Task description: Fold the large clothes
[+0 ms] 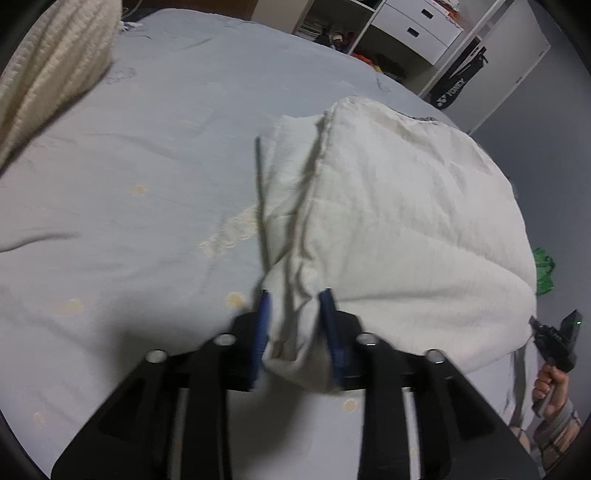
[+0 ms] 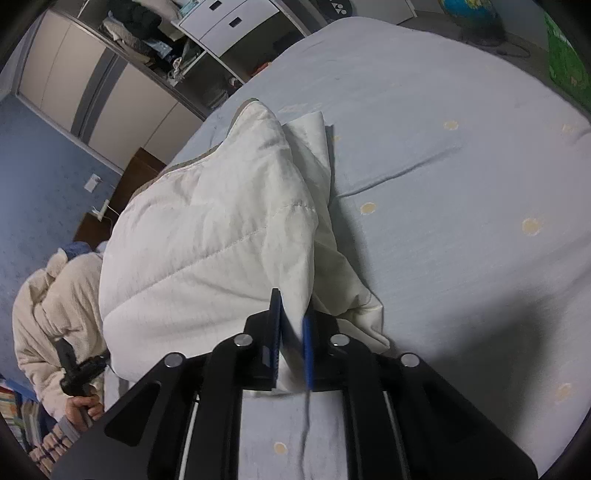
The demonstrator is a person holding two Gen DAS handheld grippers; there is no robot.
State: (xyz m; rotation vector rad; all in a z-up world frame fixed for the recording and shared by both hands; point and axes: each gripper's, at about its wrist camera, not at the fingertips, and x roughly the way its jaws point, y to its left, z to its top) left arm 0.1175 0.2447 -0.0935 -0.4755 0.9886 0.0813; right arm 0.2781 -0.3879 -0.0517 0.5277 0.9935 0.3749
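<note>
A white quilted garment (image 1: 406, 229) lies folded into a thick bundle on a bed (image 1: 129, 166) covered by a pale blue sheet dotted with small yellow spots. In the left wrist view it fills the centre and right of the frame, its long axis running from the lower centre up toward the upper right, with a stitched seam edge along its left side. In the right wrist view the garment (image 2: 207, 240) takes the centre left, long axis running from the lower centre up to a peaked corner near the upper middle, quilting lines crossing it on a slant.

The left tongs (image 1: 297, 325), at the bottom centre of their view, are clamped on a bunched corner of the garment, cloth filling the gap between the blue pads. The right tongs (image 2: 291, 332), bottom centre of their view, pinch a thinner fold of the garment's edge between nearly closed blue pads.

At the lower right edge of the left view a hand (image 1: 552, 391) holds the other black tool. At the lower left of the right view a hand (image 2: 83, 406) grips a black handle, with a cream fleece sleeve (image 2: 48, 317) above it. A cream knitted blanket (image 1: 51, 66) lies in the upper left of the left view, and white drawers (image 1: 417, 26) stand along the top.
</note>
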